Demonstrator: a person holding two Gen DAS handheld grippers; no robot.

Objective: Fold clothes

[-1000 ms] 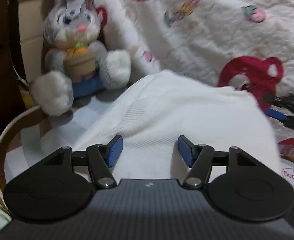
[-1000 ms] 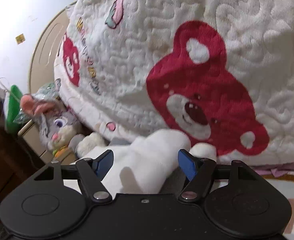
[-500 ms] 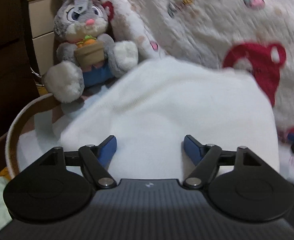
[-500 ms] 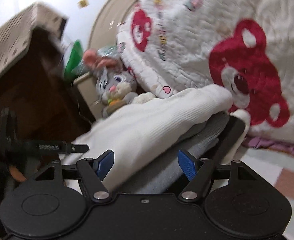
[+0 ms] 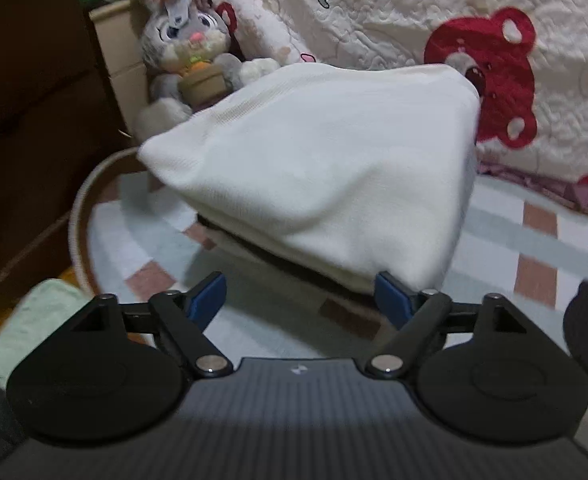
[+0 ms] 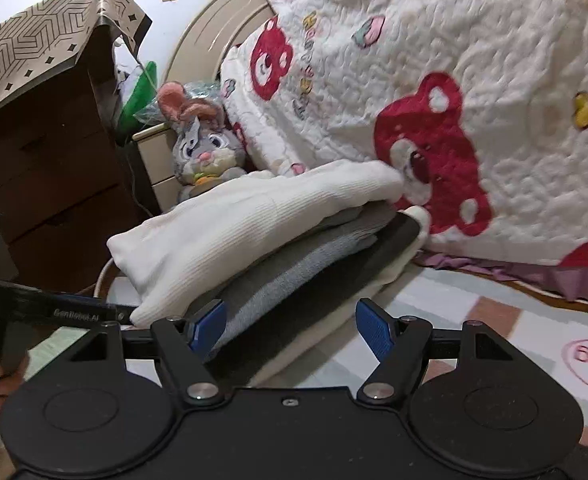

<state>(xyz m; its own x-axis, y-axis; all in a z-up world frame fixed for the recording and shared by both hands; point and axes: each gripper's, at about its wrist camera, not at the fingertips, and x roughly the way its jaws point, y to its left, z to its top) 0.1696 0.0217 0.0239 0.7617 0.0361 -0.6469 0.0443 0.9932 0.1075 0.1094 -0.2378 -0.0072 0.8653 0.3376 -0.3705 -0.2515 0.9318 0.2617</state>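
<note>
We see a folded white ribbed knit garment (image 6: 254,232) lying flat on top of a stack, with a folded grey knit piece (image 6: 294,272) and a dark layer (image 6: 334,276) under it and a cream edge at the very bottom, all resting on a checked pale blue, white and pink rug (image 5: 534,240) close against a white quilted bedspread printed with red bears (image 6: 474,120). The top piece lies squarely over the others, its folded edges roughly following theirs, which reads to us as a pile meant to stay tidy and compact beside the bed. Our left gripper (image 5: 300,294) hangs just near of the stack with its blue-padded fingers (image 5: 208,292) spread wide and nothing between them; the right-hand pad stands at the lower near corner of the white garment, though we cannot tell whether it touches. Our right gripper (image 6: 290,326) sits low at the stack's near side, likewise spread apart and holding nothing, its left pad close to the grey layer. A grey plush rabbit (image 6: 202,152) sits far left beside a dark wooden chest of drawers (image 6: 54,168), clear of the pile. A pale green cloth (image 5: 26,320) lies near left on the floor; whether it awaits folding we cannot judge.
</note>
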